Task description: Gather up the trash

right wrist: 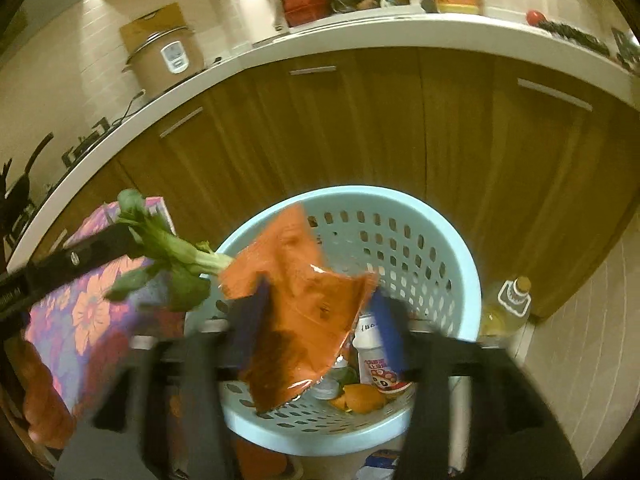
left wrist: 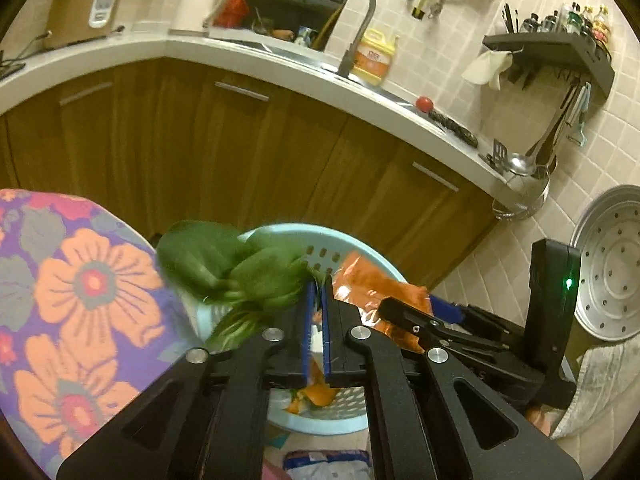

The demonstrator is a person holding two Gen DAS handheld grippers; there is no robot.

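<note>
Kitchen, wood cabinets [right wrist: 360, 128] under a white counter [left wrist: 248, 46]. Blue basket [right wrist: 460, 256] on the floor in front. Left gripper [left wrist: 318, 284]: jaws nearly together, pinching greens [left wrist: 224, 264] by the stem over the basket rim. Right gripper [right wrist: 320, 304]: jaws spread, orange wrapper [right wrist: 304, 300] between them above the basket, grip unclear. Peel [right wrist: 360, 398] and 1 small bottle [right wrist: 376, 356] inside the basket. Oil bottle [right wrist: 506, 308] just beside it.

The white counter [left wrist: 240, 50] runs along the tiled wall above brown cabinet doors. On it stand a rice cooker [left wrist: 86, 8], a white kettle [left wrist: 200, 2] and a yellow bottle [left wrist: 374, 58] beside the sink. A red tomato [left wrist: 424, 103] lies further right. On the floor [right wrist: 580, 380] stand a light blue basket [right wrist: 460, 240] and, just beside it, an oil bottle [right wrist: 506, 308].
</note>
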